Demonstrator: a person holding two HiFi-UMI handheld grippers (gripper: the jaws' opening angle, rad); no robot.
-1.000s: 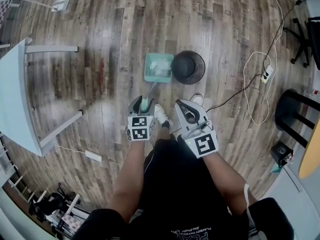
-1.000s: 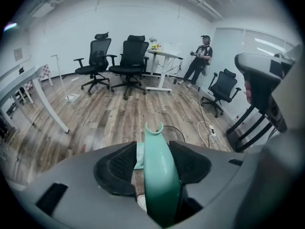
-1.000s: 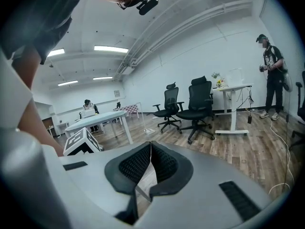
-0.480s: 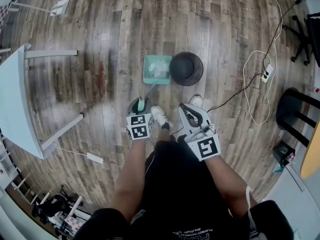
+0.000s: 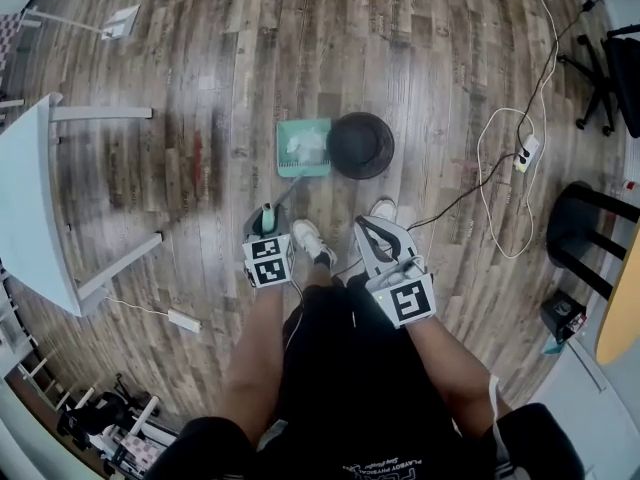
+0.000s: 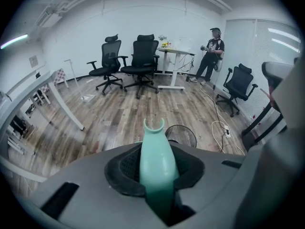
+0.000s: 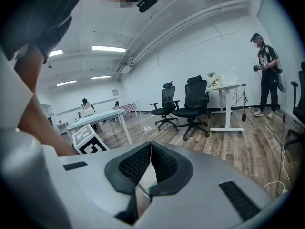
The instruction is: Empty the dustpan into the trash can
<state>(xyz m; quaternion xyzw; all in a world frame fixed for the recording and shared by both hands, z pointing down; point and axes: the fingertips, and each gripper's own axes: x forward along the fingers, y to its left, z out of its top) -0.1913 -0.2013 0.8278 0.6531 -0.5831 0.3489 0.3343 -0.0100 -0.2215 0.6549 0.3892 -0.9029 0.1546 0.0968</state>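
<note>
A teal dustpan (image 5: 304, 148) with pale litter in it lies on the wood floor, right beside a round black trash can (image 5: 360, 145). Its long teal handle (image 5: 270, 206) slopes back toward me. My left gripper (image 5: 266, 214) has just been closing its jaws, and its pads now press on the handle (image 6: 155, 173) from both sides. Past the handle's forked tip in the left gripper view, part of the trash can (image 6: 185, 135) shows. My right gripper (image 5: 370, 228) hangs to the right, above my shoe, holding nothing; its pads (image 7: 164, 163) meet at the tips.
A white table (image 5: 30, 208) stands at the left. A white cable with a power strip (image 5: 520, 154) runs across the floor on the right, near a black stool (image 5: 590, 228). Office chairs (image 6: 143, 56) and a standing person (image 6: 212, 51) are across the room.
The left gripper's jaws have closed onto the dustpan handle. The right gripper has drifted a little. The dustpan and trash can sit higher and further left in the picture as my head moved.
</note>
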